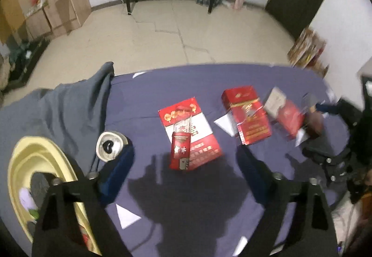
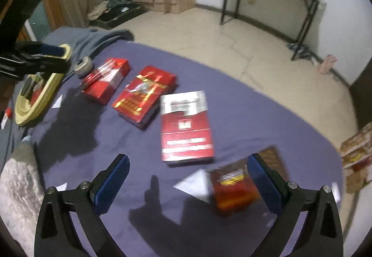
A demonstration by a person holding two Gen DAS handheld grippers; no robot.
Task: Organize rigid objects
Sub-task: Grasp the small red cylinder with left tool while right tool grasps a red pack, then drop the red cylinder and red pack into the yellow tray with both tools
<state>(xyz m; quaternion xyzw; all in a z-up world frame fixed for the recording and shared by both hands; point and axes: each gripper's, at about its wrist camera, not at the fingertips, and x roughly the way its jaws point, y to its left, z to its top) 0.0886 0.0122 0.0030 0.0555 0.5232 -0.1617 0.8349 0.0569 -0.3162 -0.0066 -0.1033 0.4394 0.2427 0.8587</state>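
Note:
Several red cigarette boxes lie on a purple cloth (image 1: 144,98). In the left wrist view, a red-and-white box (image 1: 197,133) carries a small red pack (image 1: 180,150) and lies ahead of my open, empty left gripper (image 1: 186,159). A red-gold box (image 1: 246,117) and a dark red box (image 1: 288,117) lie to its right. A silver can (image 1: 110,146) stands by the left finger. In the right wrist view, my right gripper (image 2: 186,168) is open and empty; a brown-red box (image 2: 234,189) lies by its right finger, a red-white box (image 2: 186,129) ahead.
A yellow basin (image 1: 34,157) holding small items sits at the left on a grey cloth (image 1: 67,110). White paper scraps (image 1: 126,215) lie on the purple cloth. The other gripper (image 1: 325,154) shows at the right. Beyond the table edge are floor and a black table.

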